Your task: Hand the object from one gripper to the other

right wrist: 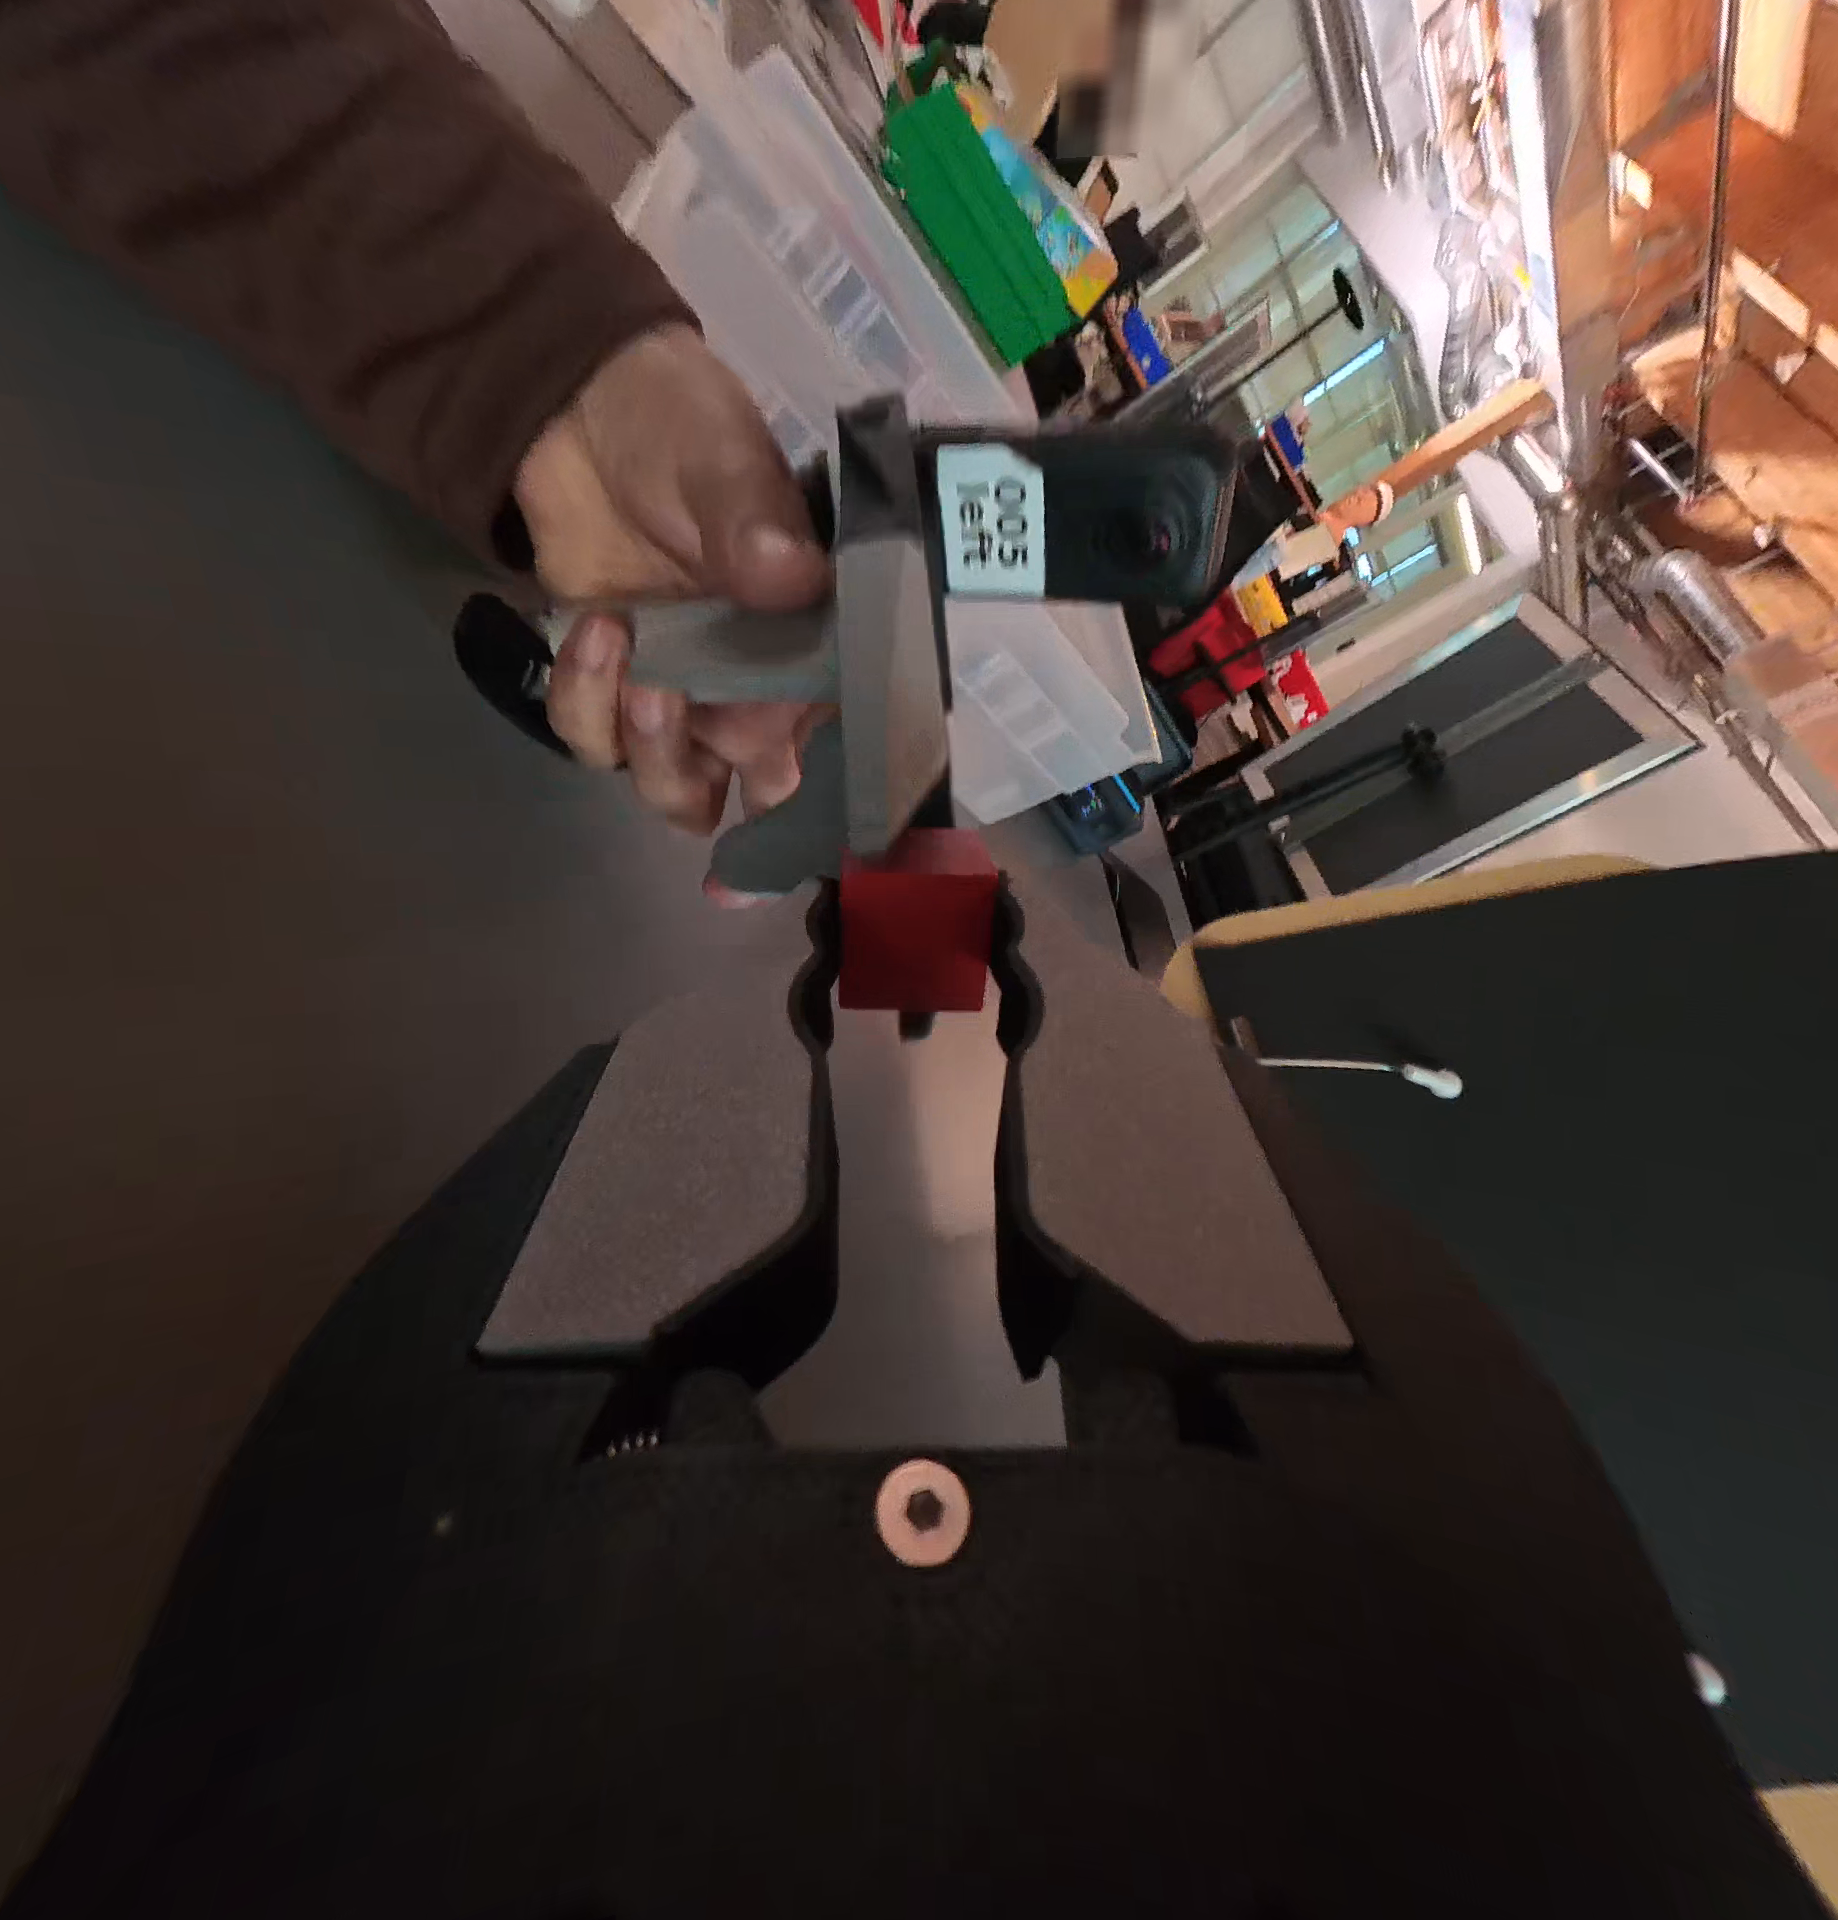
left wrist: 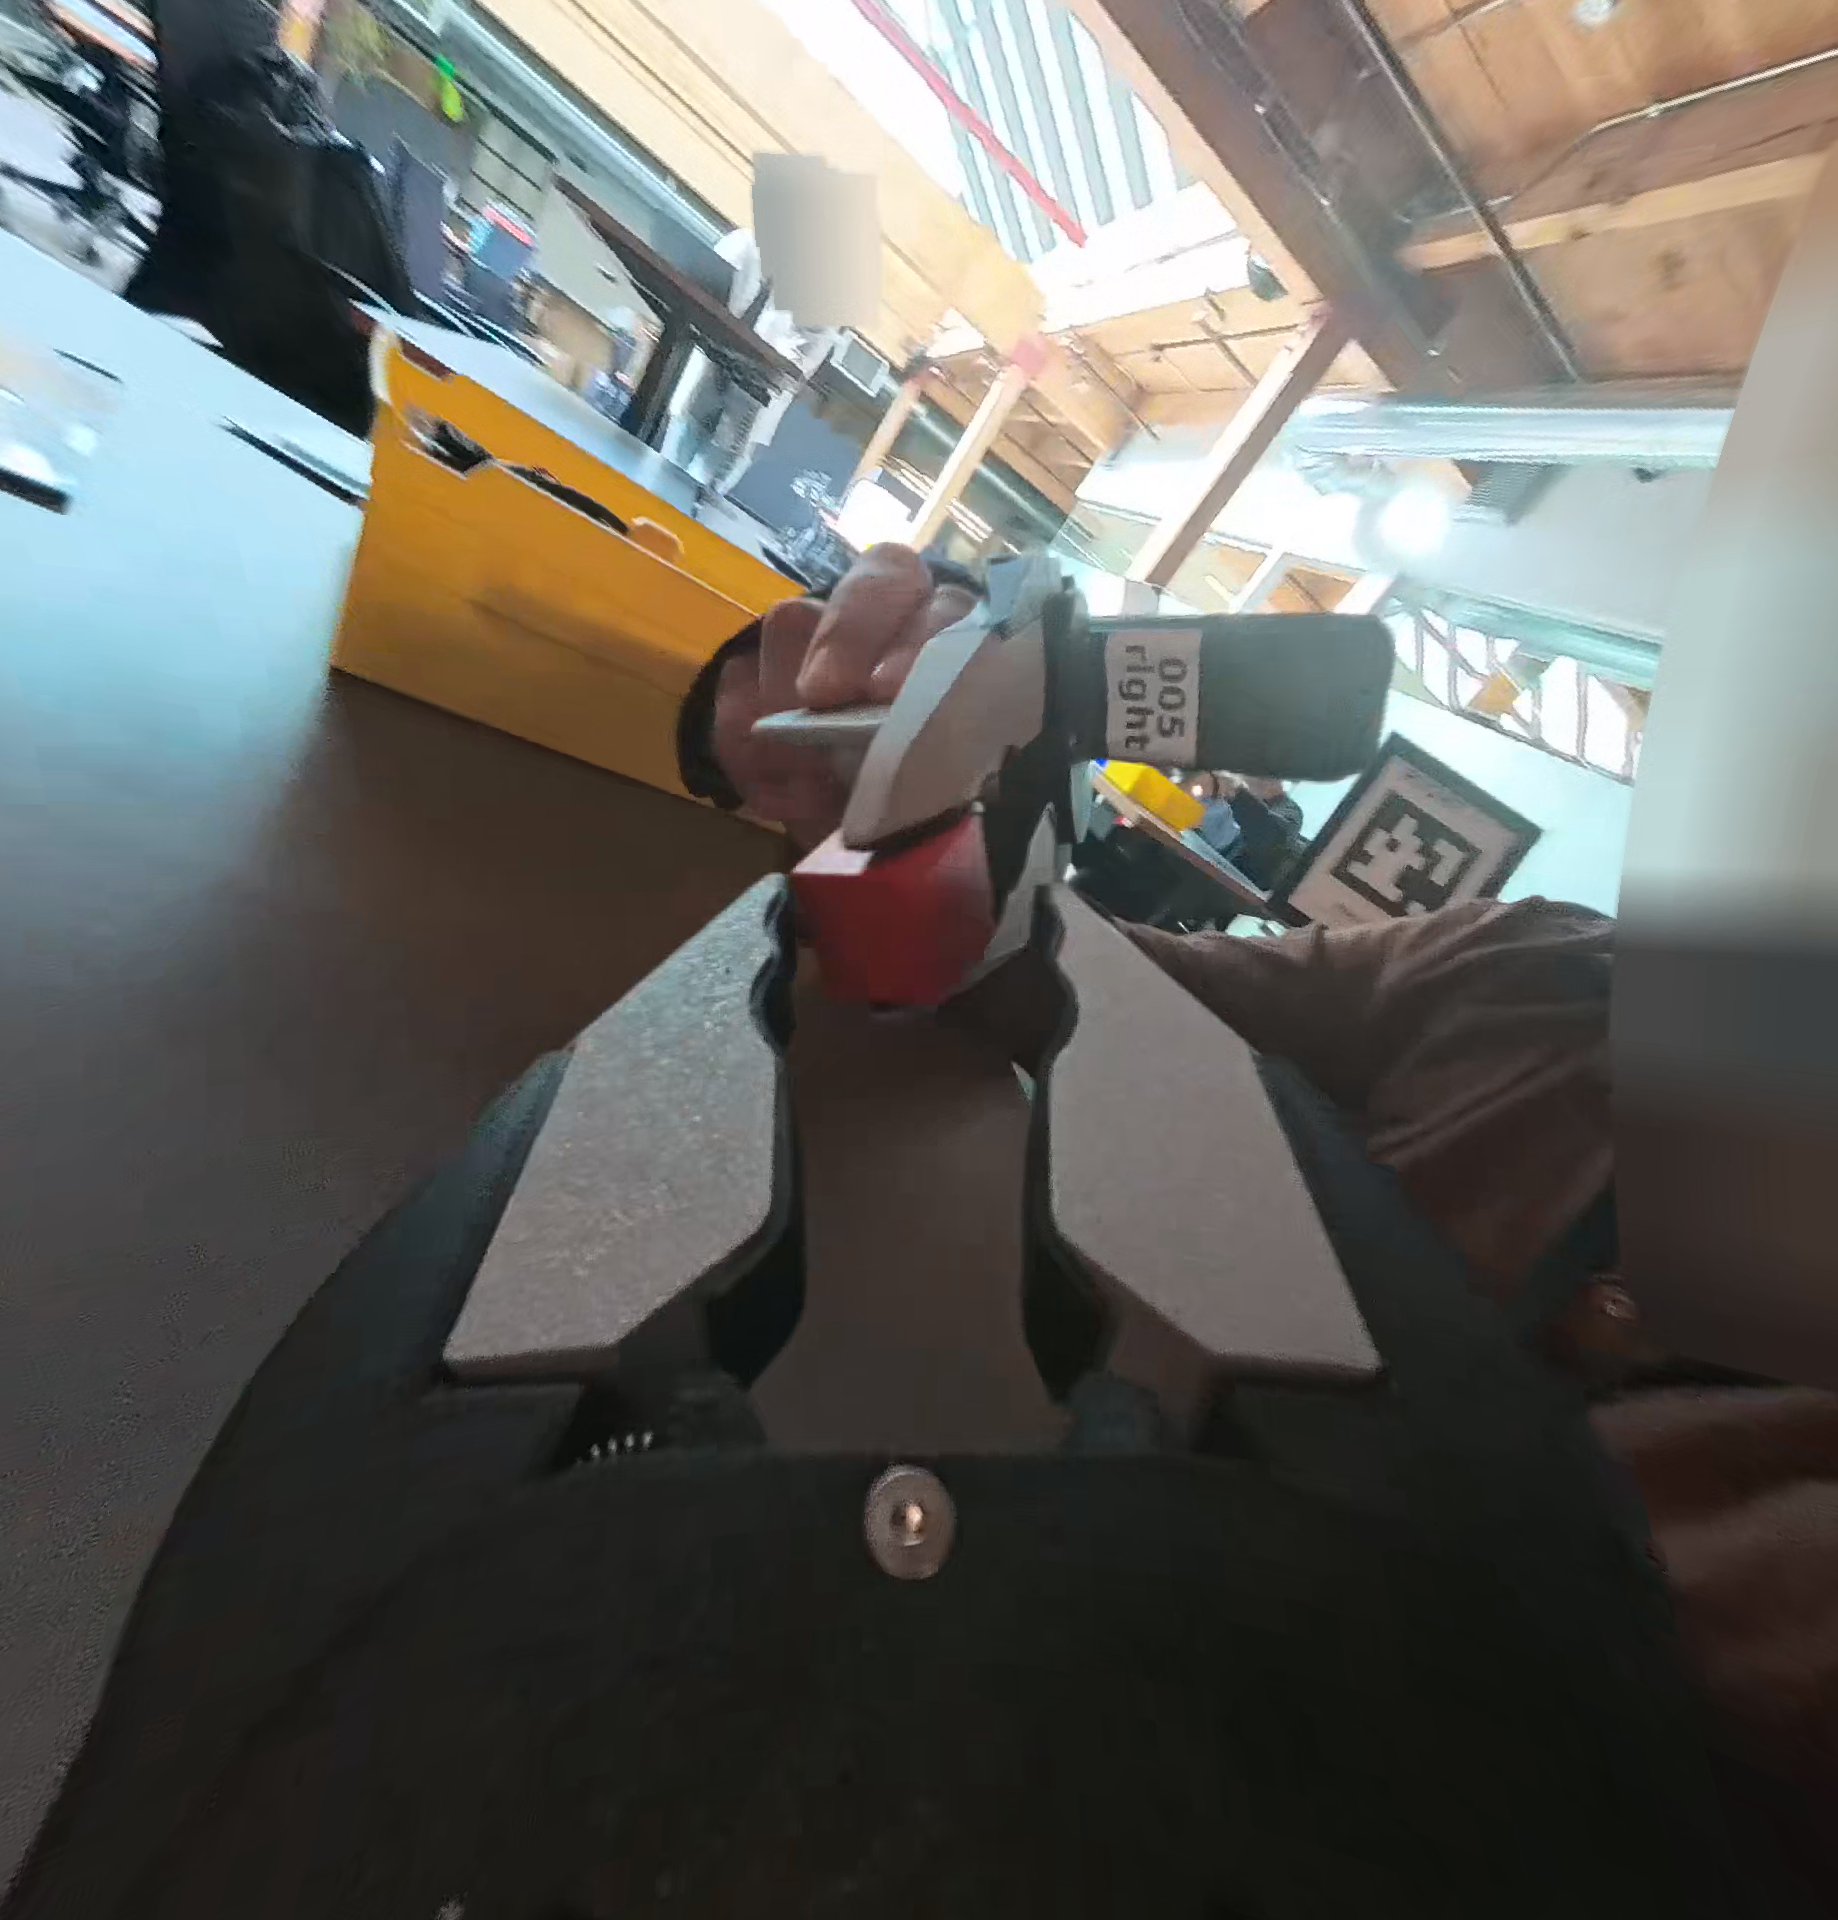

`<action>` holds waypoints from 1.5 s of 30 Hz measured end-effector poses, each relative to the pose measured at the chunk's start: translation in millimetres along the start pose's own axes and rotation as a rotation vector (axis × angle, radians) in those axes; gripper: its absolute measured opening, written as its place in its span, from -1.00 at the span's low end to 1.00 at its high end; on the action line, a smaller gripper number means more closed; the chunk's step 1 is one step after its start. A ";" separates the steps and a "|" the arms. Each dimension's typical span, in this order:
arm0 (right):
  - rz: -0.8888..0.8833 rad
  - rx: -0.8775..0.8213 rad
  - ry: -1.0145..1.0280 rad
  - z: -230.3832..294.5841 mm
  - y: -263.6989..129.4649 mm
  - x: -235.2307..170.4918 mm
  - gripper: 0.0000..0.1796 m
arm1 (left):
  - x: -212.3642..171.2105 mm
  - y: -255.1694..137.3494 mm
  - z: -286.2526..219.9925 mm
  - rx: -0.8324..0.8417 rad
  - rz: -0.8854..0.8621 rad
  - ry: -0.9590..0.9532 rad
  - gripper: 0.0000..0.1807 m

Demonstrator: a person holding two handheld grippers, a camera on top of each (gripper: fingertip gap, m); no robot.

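A red cube is held in the air above a dark table. My right gripper is shut on the red cube, with a finger against each side. In the left wrist view the right gripper comes in from above, with a hand on its handle. My left gripper stands around the cube with its jaws wider than the cube. Its left fingertip is at the cube's edge and a gap shows on the right. In the right wrist view one grey finger of the left gripper reaches the cube's top.
A yellow box stands on the table behind the cube. A framed black-and-white marker board is at the back right. A brown sleeve is at the right. A black panel is close on the right of the right wrist view, and clear plastic bins are behind. Less than 4 cm separates the two grippers' tips. Left tips and right tips are each some 30 cm from the black panel.
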State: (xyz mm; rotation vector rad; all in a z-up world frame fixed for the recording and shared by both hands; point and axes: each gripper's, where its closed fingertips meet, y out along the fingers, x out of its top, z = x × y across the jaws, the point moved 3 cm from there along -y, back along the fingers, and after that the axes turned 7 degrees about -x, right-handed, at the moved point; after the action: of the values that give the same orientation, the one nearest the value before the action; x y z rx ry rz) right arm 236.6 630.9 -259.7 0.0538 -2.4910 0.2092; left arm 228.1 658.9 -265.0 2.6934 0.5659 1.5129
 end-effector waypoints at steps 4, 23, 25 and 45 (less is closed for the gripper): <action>0.006 -0.042 -0.021 -1.9 1.3 2.0 -0.72 | -0.7 3.2 -0.6 0.012 0.012 0.052 -0.62; -0.062 0.395 1.198 -31.0 -6.7 -28.0 -0.39 | 12.5 -14.4 32.2 0.858 0.507 1.198 -0.72; -0.055 0.378 1.244 -32.8 -3.7 -33.6 -0.39 | 8.4 -7.9 34.3 0.877 0.553 1.230 -0.72; -0.186 0.700 1.982 -43.0 -7.7 -59.4 -0.71 | 7.0 5.1 27.7 0.917 0.563 1.333 -0.46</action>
State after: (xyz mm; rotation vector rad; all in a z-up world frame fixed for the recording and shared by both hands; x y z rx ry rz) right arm 310.3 629.6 -260.3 0.2228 -0.3778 0.6243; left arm 255.9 661.1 -273.2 1.7198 0.5335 3.9708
